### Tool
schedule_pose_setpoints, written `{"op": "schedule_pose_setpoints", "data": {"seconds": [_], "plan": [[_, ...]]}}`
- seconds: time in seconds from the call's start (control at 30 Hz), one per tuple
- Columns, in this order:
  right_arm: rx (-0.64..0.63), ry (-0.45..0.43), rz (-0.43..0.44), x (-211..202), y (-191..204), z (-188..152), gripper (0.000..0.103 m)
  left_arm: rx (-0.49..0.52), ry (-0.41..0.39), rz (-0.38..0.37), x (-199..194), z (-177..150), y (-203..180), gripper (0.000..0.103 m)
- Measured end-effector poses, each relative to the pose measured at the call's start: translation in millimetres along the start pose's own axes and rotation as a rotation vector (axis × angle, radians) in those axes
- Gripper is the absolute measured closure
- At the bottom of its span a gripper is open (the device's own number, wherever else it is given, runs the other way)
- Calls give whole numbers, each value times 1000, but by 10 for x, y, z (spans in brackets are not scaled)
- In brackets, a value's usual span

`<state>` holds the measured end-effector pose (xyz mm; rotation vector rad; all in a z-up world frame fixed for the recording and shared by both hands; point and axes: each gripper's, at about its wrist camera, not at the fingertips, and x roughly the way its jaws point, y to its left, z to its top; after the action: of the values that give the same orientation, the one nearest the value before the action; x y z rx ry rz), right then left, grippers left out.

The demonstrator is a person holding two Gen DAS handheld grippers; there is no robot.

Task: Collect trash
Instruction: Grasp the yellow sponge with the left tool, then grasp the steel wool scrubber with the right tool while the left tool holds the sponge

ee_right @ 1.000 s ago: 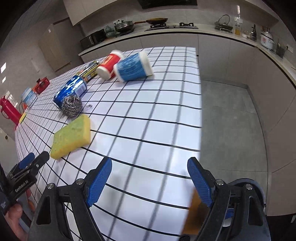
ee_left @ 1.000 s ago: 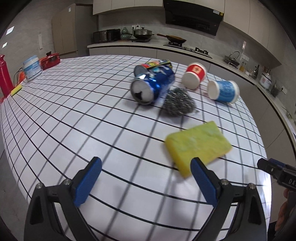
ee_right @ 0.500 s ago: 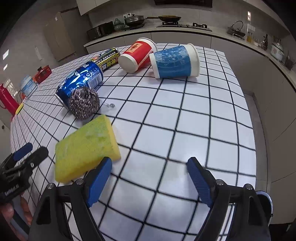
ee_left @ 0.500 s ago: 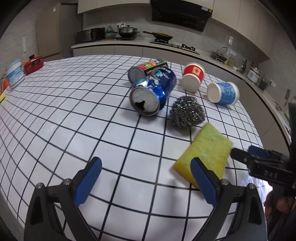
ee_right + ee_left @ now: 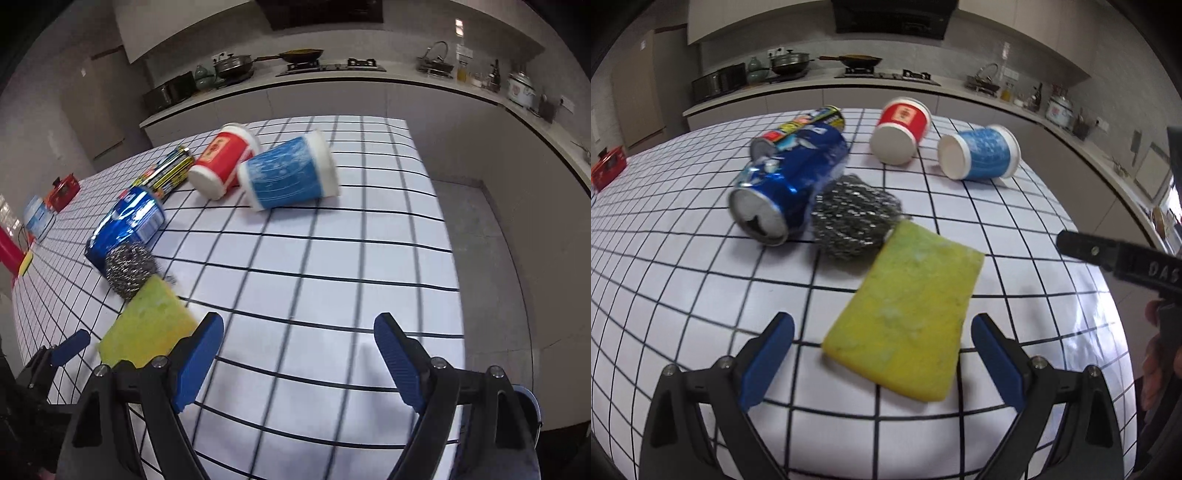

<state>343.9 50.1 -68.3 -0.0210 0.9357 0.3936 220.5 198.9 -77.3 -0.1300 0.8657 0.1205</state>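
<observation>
On the white gridded table (image 5: 683,295) lie a dented blue can (image 5: 786,184), a yellow-black can (image 5: 809,120) behind it, a red paper cup (image 5: 901,129) and a blue paper cup (image 5: 979,157), all on their sides. A steel scourer (image 5: 855,218) and a yellow sponge (image 5: 908,325) lie nearer. My left gripper (image 5: 882,354) is open and empty, its jaws either side of the sponge's near end. My right gripper (image 5: 299,362) is open and empty over the table, facing the blue cup (image 5: 291,177) and red cup (image 5: 225,160); the sponge (image 5: 147,328) sits at its left.
The table's right edge (image 5: 447,221) drops to the grey floor. A red box (image 5: 61,190), a white-blue tub (image 5: 37,218) and a red bottle (image 5: 7,251) stand at the far left. Kitchen counters with pans run along the back wall.
My left gripper has moved forward and right until the sponge sits between its open jaws. My right gripper has moved forward over the table toward the cups. Nothing was taken hold of.
</observation>
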Motion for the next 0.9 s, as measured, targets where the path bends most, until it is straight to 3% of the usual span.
{"op": "schedule_pose_setpoints", "data": {"seconds": [0.1, 0.17, 0.23, 0.3, 0.47, 0.7, 0.9], "plan": [[16, -1, -9, -27, -130, 15, 18, 22, 37, -11, 102, 39, -58, 7], [23, 2, -10, -36, -179, 19, 18, 32, 39, -14, 117, 70, -65, 17], [25, 1, -11, -40, -196, 22, 18, 32, 37, -31, 91, 98, -46, 36], [28, 3, -4, -33, -192, 30, 18, 5, 34, -69, 40, 93, 13, 40], [9, 5, 36, 21, -60, 83, 18, -42, 2, -36, -150, -47, 217, 41], [-72, 30, 125, 187, 409, 85, 18, -112, -12, 4, -408, -226, 586, 41], [-150, 48, 202, 262, 871, 44, 18, -172, -28, 91, -509, -325, 923, 41]]}}
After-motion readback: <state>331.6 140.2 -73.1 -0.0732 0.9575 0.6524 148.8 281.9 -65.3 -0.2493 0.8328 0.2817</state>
